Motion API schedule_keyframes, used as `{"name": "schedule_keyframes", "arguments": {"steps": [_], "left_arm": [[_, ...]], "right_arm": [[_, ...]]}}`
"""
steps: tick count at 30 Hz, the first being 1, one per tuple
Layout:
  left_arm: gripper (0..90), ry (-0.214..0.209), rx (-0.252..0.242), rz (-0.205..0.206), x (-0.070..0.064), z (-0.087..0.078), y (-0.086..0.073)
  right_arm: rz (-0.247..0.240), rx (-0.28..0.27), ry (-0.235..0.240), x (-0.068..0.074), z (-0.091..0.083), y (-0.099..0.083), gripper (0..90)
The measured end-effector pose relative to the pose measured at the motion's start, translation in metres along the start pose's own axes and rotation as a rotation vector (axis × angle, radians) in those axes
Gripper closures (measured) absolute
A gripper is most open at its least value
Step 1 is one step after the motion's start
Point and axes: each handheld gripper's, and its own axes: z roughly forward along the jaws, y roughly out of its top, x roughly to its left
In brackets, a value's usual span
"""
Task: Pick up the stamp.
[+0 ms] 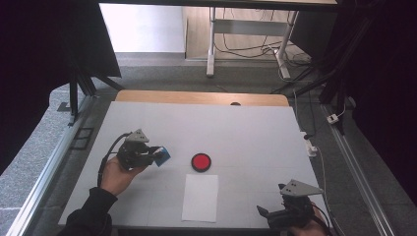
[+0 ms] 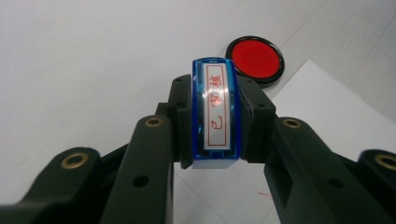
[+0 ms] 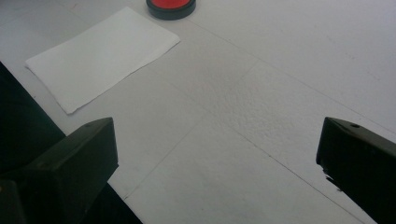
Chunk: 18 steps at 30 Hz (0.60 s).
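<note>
At the near right corner of the table (image 1: 255, 123), the right gripper (image 1: 286, 212) rests with jaws wide apart and empty. Left of it lies a white paper sheet (image 1: 200, 197), long axis running near to far. Just beyond sits the red ink pad (image 1: 201, 162). Left of the pad, nearer it than the right gripper, the left gripper (image 2: 215, 122) clamps a blue stamp (image 2: 216, 112), which points toward the pad with nothing between.
</note>
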Motion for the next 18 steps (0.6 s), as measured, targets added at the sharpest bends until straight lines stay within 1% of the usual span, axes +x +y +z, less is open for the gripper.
{"name": "schedule_keyframes", "arguments": {"steps": [3, 4, 6, 10, 13, 17, 18], "left_arm": [[69.9, -0.019, -0.008, 0.004, -0.005, -0.002, 0.002], [69.9, -0.019, -0.008, 0.004, -0.005, -0.002, 0.002], [69.9, -0.037, -0.017, 0.007, -0.009, -0.004, 0.004], [69.9, -0.049, -0.023, 0.032, -0.017, -0.006, 0.008], [69.9, -0.065, -0.026, 0.048, -0.024, -0.007, 0.010], [69.9, -0.096, -0.035, 0.072, -0.033, -0.008, 0.013], [69.9, -0.096, -0.035, 0.072, -0.033, -0.008, 0.013]], "right_arm": [[0.000, 0.000, 0.001, 0.000, 0.000, 0.000, 0.0], [0.000, 0.001, 0.001, 0.000, 0.000, 0.000, 0.0], [-0.004, 0.003, 0.001, 0.000, 0.000, 0.000, 0.0], [0.001, 0.001, 0.003, 0.000, 0.000, 0.000, 0.0], [0.001, -0.001, 0.003, -0.001, 0.000, 0.000, 0.0], [0.001, 0.000, 0.003, 0.000, 0.000, 0.000, 0.0], [0.001, -0.001, 0.004, 0.000, 0.000, 0.000, 0.0]]}}
